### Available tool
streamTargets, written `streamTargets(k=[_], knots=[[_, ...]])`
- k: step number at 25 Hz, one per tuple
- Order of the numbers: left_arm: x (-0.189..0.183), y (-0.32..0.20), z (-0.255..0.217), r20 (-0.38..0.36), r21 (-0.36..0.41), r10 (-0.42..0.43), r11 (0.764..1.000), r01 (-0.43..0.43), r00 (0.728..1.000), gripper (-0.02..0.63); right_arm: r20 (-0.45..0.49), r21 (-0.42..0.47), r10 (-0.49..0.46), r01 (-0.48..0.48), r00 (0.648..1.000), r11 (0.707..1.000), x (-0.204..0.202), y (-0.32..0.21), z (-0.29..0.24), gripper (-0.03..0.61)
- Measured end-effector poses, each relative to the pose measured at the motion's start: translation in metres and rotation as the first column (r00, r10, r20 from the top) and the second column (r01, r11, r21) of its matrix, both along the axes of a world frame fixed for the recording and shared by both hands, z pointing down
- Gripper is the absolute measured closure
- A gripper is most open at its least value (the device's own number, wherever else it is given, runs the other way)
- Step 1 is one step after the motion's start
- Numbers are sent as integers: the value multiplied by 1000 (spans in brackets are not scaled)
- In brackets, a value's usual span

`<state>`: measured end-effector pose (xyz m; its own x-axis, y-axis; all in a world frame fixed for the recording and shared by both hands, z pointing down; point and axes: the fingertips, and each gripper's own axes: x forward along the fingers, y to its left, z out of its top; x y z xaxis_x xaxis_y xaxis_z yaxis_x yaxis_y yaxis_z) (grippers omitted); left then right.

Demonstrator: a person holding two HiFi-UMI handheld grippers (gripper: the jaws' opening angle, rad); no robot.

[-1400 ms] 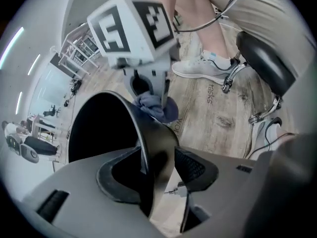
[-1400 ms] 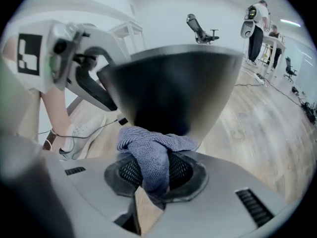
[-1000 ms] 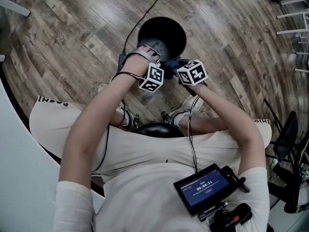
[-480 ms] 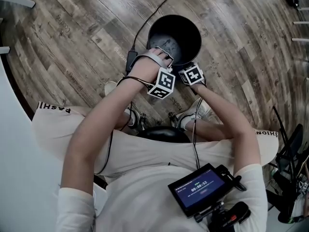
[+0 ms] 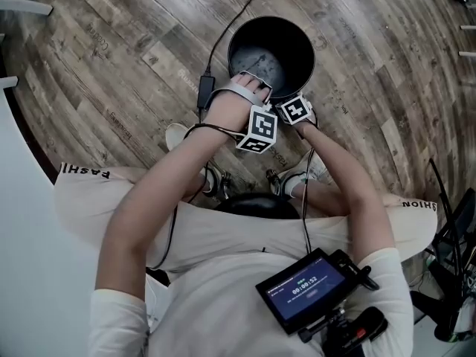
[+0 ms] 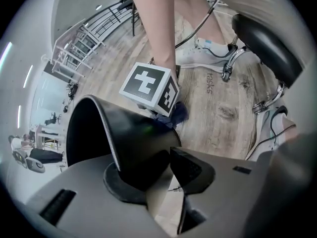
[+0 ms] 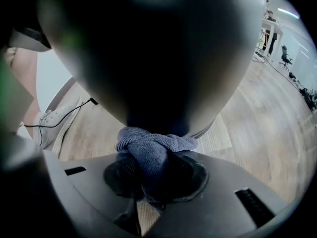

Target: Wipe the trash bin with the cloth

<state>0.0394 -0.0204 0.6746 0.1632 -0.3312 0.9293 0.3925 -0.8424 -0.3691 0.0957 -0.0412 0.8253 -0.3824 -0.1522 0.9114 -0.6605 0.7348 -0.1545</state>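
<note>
- Round black plastic trash bin point(image 5: 297, 39) with a smooth wall, standing upright on grey-brown wood-plank floor point(image 5: 111, 65).
- Left gripper point(image 6: 159, 168): jaws straddle the thin curved bin rim, one pad inside and one outside, clamped on the wall. The jaws have just eased apart a little.
- Right gripper point(image 7: 153, 177): jaws closed on a bunched blue-grey terry cloth point(image 7: 151, 148).
- The cloth's nubby folded end touches the bin's glossy outer wall, on the side nearest the person.
- The two grippers are close together at the near rim.

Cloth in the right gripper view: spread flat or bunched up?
Bunched up. The blue cloth is a twisted wad pinched in the right gripper, its tip against the trash bin's outer wall.
</note>
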Motion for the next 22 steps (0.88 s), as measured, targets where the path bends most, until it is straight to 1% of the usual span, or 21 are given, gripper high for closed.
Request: streamTargets(k=[3, 6, 7, 9, 11, 13, 16, 19, 22], knots=[[3, -2, 1, -6, 14, -23, 1000, 23, 1000, 460, 0, 4, 6, -6, 1000, 1000, 5, 2, -15, 483], [5, -3, -2, -49, 23, -19, 1000, 20, 999, 437, 52, -7, 38, -37, 998, 999, 6, 5, -40, 483], [5, -2, -4, -61, 17, -18, 1000, 19, 998, 434, 63, -6, 37, -36, 997, 999, 6, 6, -50, 483], [3, 1, -8, -69, -2, -16, 1000, 15, 998, 423, 76, 18, 2, -3, 997, 1000, 4, 6, -77, 483], [-2, 2, -10, -67, -23, 4, 1000, -6, 998, 408, 99, 51, -38, 33, 994, 998, 1, 8, -107, 483], [-7, 3, -11, -64, -35, 26, 999, -29, 998, 403, 130, 65, -41, 33, 991, 997, -3, 14, -137, 483], [-16, -2, -9, -38, -5, 22, 1000, -23, 999, 405, 189, 67, -35, 23, 981, 997, -14, 31, -177, 483], [-16, -5, -7, -15, 22, 29, 999, -29, 999, 405, 238, 88, -48, 28, 970, 996, -27, 41, -209, 483], [-15, -2, -5, 14, 27, 66, 997, -66, 998, 443, 255, 101, -29, 3, 967, 995, -36, 34, -218, 483]])
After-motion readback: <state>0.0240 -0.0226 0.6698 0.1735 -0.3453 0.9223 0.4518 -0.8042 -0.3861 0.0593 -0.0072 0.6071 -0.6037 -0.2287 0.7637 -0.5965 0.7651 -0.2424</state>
